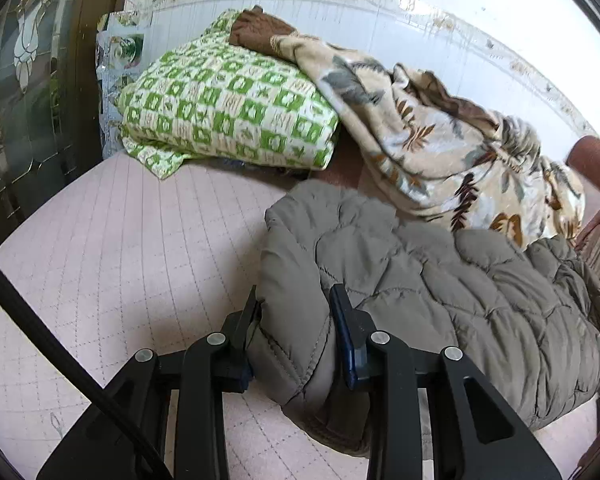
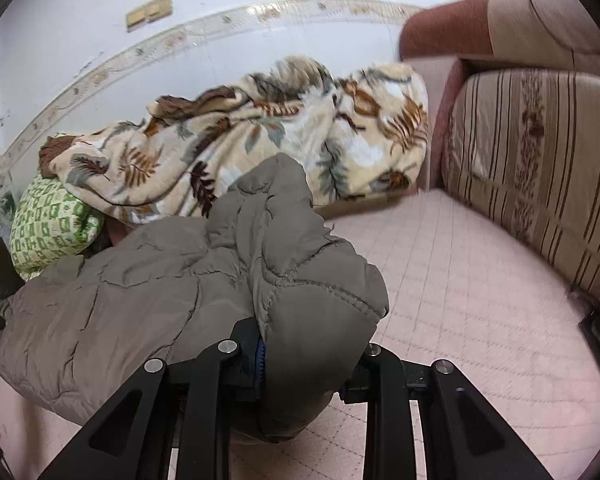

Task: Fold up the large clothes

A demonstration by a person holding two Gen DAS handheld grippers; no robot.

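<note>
Both tongs, left (image 1: 296, 320) and right (image 2: 304, 344), are clamping opposite ends of the grey-brown quilted puffer jacket (image 1: 440, 280), bunched and hanging above the pink quilted bed cover (image 1: 120, 248), so the folding is looking barely begun, with the flattening and every fold still waiting.

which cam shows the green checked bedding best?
Left wrist. The folded green checked bedding lies there nearly whole, pattern and folded edges clear, only its far right edge under the leaf-print blanket. Right wrist shows just one corner of it at the left, mostly hidden by that blanket and the grey quilted jacket.
</note>
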